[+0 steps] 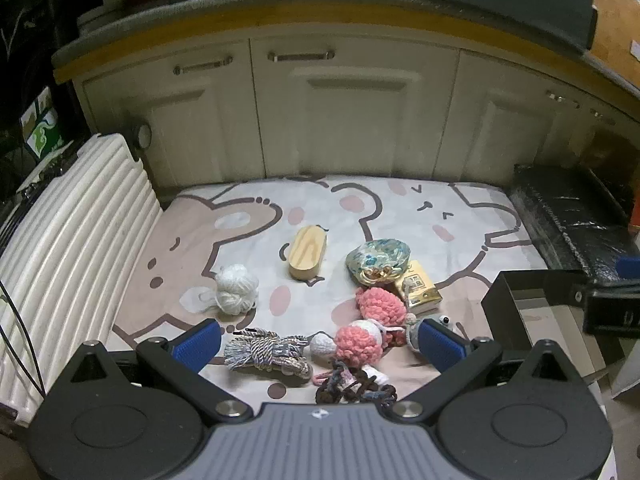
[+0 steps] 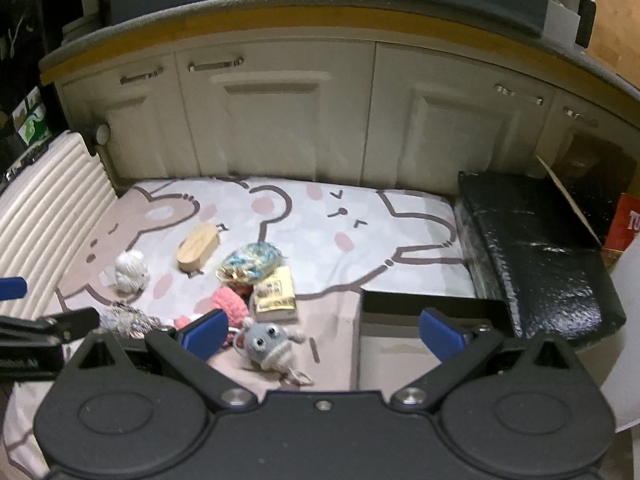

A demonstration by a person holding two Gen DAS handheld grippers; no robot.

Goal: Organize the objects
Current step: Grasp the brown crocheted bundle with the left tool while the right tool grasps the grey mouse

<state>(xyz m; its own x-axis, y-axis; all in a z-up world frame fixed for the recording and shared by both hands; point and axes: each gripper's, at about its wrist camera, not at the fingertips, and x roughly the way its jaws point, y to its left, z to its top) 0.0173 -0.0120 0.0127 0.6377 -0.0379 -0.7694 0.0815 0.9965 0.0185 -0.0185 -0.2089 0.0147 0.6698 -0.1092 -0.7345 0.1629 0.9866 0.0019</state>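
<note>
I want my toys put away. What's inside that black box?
The open black box shows only a bare brownish floor, with no toys visible. The right hand-held gripper covers its near corner, so that part stays hidden.

Cream cabinet doors (image 1: 352, 120) behind cartoon blanket (image 1: 400, 216); ribbed white suitcase (image 1: 76, 240) left; black wrapped block (image 2: 536, 248) right.

A cartoon-print blanket (image 1: 460, 248) carries yarn balls (image 1: 236, 294), wooden block (image 1: 308, 252), black box (image 2: 432, 344).
</note>
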